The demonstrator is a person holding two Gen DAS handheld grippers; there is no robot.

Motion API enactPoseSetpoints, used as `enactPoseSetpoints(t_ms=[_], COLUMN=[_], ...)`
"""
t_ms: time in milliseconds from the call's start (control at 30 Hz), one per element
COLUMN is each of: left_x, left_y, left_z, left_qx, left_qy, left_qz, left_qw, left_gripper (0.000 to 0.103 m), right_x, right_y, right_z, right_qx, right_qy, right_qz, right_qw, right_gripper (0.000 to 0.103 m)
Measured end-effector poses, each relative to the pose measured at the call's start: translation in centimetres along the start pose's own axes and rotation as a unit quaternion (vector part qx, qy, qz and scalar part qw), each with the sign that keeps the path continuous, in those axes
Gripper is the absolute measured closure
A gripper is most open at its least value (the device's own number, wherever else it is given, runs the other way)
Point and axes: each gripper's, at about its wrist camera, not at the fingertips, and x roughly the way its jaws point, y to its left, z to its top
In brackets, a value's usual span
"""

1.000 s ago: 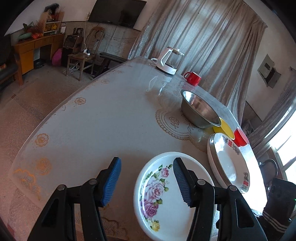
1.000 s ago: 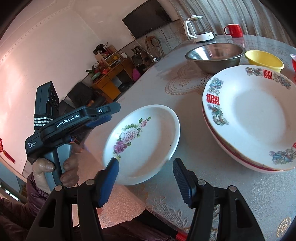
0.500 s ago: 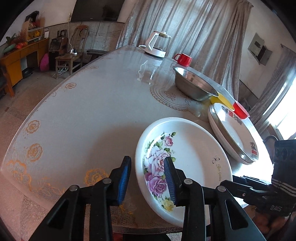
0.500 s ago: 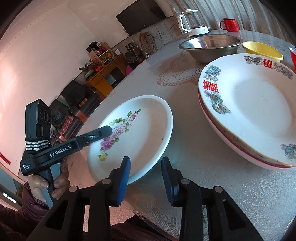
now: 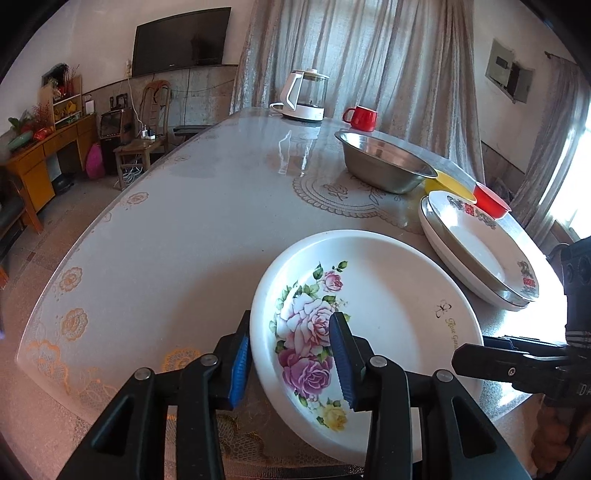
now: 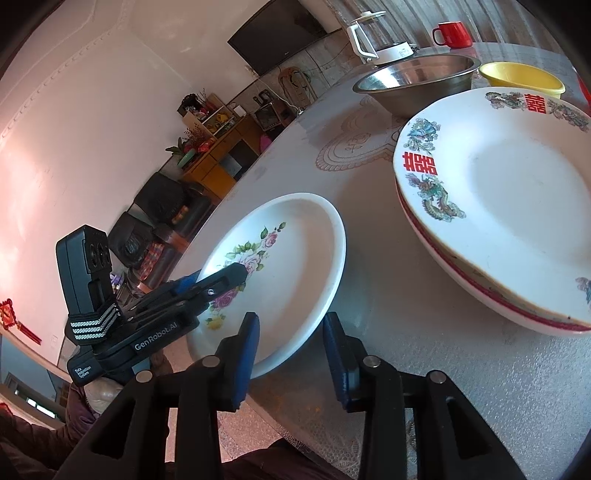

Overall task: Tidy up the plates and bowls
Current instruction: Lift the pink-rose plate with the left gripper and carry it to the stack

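Lettering "GenRobot.AI" marks the left hand-held gripper [image 6: 236,280] gripping the rose plate [image 6: 295,258].

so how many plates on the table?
3: the rose plate at the near edge, gripped by the left gripper; two stacked double-happiness plates to its right. More could hide in that stack.

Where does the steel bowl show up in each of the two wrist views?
Left wrist view: the steel bowl sits upper right of centre, beyond the rose plate, with the yellow bowl just to its right.
Right wrist view: it is near the top, right of centre, behind the stacked plates.
Shared landmark: the red mug behind the bowl in both views.
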Motion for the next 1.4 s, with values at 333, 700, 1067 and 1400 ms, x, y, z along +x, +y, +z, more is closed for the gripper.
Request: enactPoseSetpoints(t_ms=[333, 700, 1067, 1400], left_x=[-0.8, -1.9, -2.7, 0.7], left_y=[0.8, 0.2, -3.6, -11.1], left_z=[-0.3, 0.2, 4.0, 7.2], left_qx=[-0.050, -0.063, -0.027, 0.043], left_qy=[-0.010, -0.035, -0.073, -0.061], left_qz=[-0.034, -0.068, -0.099, -0.142], left_qw=[0.9981, 0.9950, 0.9920, 0.9870], left_gripper=[0.068, 0.069, 0.069, 0.069], right_x=[-0.1, -1.1, -4.9, -10.2], right_y=[0.7, 0.1, 0.1, -3.6], right_z=[0.0, 0.4, 1.8, 2.3], right_qx=[-0.038, -0.034, -0.031, 0.015], right_qy=[-0.021, -0.036, -0.102, -0.166], right_qz=[-0.054, -0.067, -0.069, -0.127], right_qw=[0.998, 0.997, 0.992, 0.978], right_gripper=[0.075, 0.075, 0.075, 0.075])
